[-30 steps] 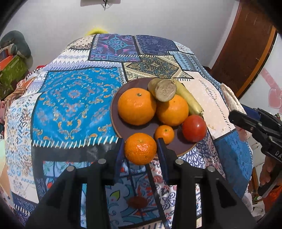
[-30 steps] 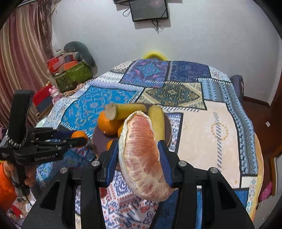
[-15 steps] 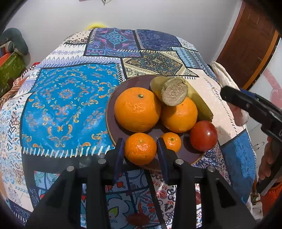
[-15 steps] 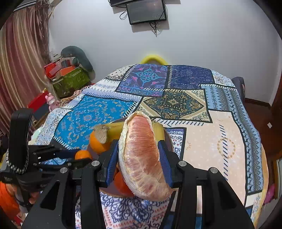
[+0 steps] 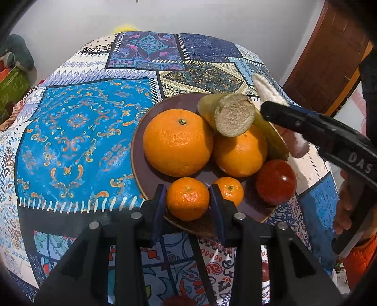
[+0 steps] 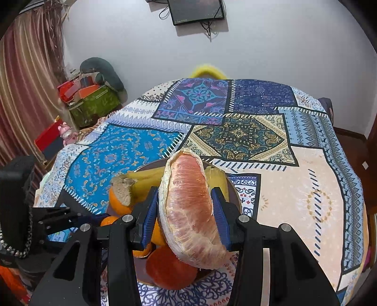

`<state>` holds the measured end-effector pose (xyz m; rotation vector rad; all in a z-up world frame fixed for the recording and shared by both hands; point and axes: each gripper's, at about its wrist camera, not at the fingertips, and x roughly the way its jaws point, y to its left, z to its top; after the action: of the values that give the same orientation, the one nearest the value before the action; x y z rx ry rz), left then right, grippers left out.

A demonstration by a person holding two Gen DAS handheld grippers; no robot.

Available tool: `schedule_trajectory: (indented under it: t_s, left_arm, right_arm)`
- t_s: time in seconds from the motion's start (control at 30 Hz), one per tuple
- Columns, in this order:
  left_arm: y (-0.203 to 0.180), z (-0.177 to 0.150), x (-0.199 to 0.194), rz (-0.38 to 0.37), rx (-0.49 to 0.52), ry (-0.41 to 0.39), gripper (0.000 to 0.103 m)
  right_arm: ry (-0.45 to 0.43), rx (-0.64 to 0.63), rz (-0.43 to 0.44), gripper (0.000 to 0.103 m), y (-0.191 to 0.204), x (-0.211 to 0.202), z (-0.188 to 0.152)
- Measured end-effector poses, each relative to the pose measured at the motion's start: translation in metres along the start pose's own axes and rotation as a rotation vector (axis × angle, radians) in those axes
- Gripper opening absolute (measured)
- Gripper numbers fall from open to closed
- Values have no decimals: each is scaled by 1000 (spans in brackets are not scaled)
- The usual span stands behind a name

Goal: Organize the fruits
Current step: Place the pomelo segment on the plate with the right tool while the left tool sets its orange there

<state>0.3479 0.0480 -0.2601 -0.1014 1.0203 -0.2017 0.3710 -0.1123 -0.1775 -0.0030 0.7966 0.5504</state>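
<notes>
Standing against a plain pale grey wall (image 6: 271, 47), with a dark flat screen (image 6: 196, 10) and dangling cables mounted high on it. Spreading out below that wall, a round table under a patchwork cloth of blue, purple and cream panels (image 6: 306, 183). Hanging left of the table, striped reddish-brown curtains (image 6: 26, 77). Piling up between curtains and table, green and red boxes (image 6: 92, 98). Showing right of the table, a brown wooden door (image 5: 327, 66).

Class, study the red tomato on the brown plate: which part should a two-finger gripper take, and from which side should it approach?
Grip the tomato across its round middle, coming from above on the plate's near right edge. That side looks open, while a large orange and a small mandarin crowd its far and left sides.
</notes>
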Motion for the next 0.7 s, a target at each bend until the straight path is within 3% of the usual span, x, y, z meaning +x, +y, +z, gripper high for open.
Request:
schedule_trajectory:
  t_s: [0.57, 0.7]
  left_arm:
    - [0, -3, -3, 28, 5, -17, 43]
    - [-3, -4, -8, 41, 11, -24, 43]
  right_arm:
    - [48, -26, -12, 44, 1, 12, -6]
    - [45, -24, -14, 55, 1, 4, -4]
